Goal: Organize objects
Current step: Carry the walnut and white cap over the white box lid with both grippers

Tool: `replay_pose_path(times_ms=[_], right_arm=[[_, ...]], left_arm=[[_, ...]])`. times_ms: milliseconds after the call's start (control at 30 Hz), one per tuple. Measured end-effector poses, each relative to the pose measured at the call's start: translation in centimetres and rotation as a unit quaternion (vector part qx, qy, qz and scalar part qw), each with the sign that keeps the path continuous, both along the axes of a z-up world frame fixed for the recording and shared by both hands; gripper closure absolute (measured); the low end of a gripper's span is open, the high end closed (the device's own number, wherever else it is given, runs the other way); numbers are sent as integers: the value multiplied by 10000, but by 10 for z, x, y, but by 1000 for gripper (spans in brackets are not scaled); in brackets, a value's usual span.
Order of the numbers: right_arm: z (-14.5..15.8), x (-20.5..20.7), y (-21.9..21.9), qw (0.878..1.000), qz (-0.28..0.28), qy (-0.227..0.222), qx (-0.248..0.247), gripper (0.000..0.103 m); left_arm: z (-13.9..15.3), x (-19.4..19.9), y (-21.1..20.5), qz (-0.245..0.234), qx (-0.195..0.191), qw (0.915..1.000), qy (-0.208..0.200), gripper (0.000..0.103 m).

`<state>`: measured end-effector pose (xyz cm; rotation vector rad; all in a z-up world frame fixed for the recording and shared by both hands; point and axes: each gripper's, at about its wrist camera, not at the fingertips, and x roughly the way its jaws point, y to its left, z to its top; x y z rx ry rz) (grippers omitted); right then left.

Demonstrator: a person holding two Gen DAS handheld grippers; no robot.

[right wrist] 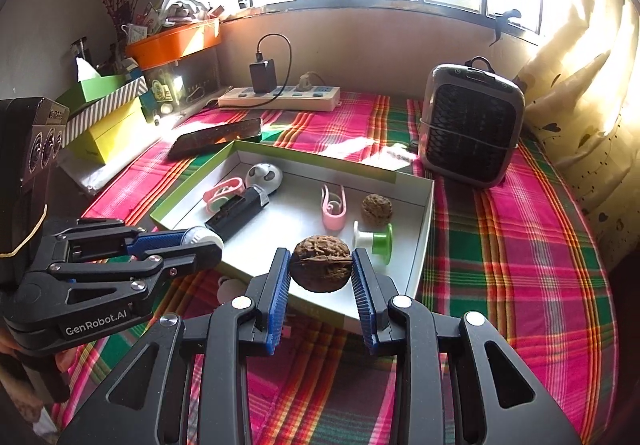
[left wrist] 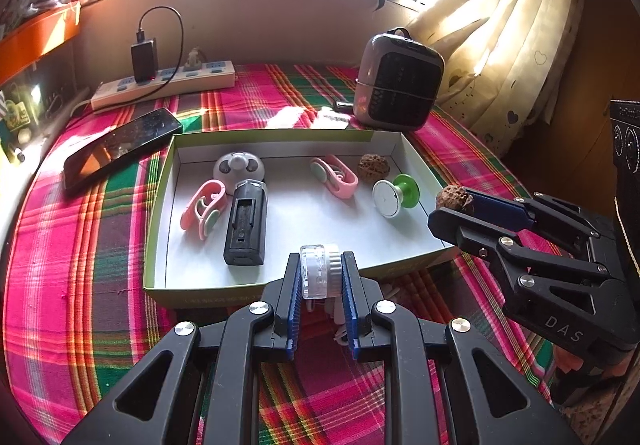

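A shallow open box (left wrist: 276, 136) with a green rim and white floor lies on the plaid cloth. Inside are two pink clips (left wrist: 202, 207) (left wrist: 335, 175), a black cartridge (left wrist: 246, 225), a round white piece (left wrist: 239, 166), a green and white spool (left wrist: 396, 195) and a walnut (left wrist: 370, 165). My left gripper (left wrist: 320, 265) is shut on a small clear and white cylinder (left wrist: 320, 273) over the box's near rim. My right gripper (right wrist: 321, 265) is shut on a second walnut (right wrist: 321, 263), held above the box's near right corner (right wrist: 416, 285).
A phone (left wrist: 120, 149) and a power strip (left wrist: 168, 83) with a black charger lie beyond the box on the left. A grey fan heater (left wrist: 400, 79) stands at the back right beside a curtain (left wrist: 500, 29). Boxes (right wrist: 108, 117) and an orange tray (right wrist: 176, 41) crowd the left side.
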<state>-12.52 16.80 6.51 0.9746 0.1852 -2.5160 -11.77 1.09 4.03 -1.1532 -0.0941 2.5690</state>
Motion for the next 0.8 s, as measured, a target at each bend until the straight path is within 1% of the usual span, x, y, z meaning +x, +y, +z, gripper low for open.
replay_pose_path(times_ms=[233, 500, 667, 800], right_arm=[[1, -18, 1, 9999, -108, 35, 65, 71], [15, -48, 15, 9993, -368, 69, -57, 71], [20, -73, 28, 9989, -449, -57, -73, 71], [15, -91, 32, 9986, -474, -225, -34, 71]], left_arm=[[-1, -10, 2, -24, -30, 10000, -23, 86], [0, -18, 3, 13, -69, 10000, -38, 86], [-1, -25, 6, -1, -76, 10000, -45, 86], [-5, -33, 11, -31, -137, 9999, -95, 86]])
